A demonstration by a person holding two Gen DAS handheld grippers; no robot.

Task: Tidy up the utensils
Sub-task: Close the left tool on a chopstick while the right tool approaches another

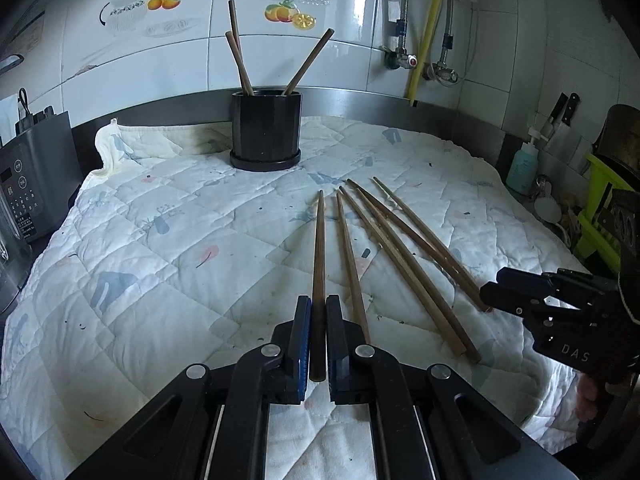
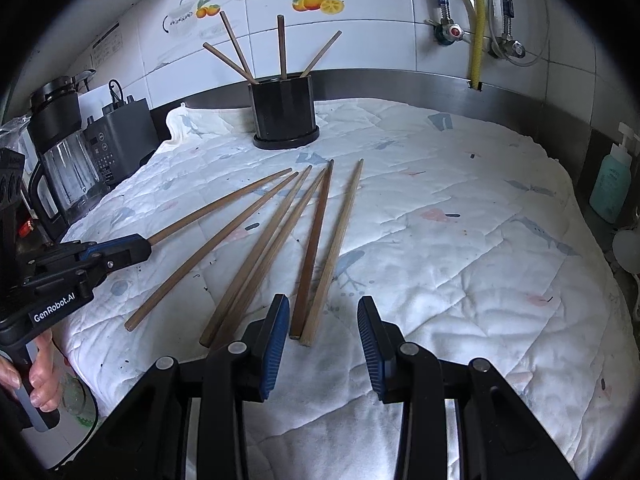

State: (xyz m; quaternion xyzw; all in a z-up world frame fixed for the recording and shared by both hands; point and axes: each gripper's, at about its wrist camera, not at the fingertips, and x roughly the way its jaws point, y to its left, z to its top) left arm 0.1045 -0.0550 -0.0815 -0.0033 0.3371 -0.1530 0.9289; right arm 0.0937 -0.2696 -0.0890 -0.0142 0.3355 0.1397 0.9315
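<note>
Left claw [image 1: 318, 312] clenched on one chopstick [image 1: 319, 248] near its end; it may pivot and slip. Right claw [image 2: 323, 320] released.

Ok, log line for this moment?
left gripper: shut on chopstick | right gripper: open, empty | holder: chopsticks inside

A holder [image 2: 285, 114] is standing at the back of the quilt [image 2: 440, 240] covering the counter, with chopsticks [image 2: 282, 46] leaning inside it; loose chopsticks [image 2: 316, 240] are lying fanned before it.
</note>
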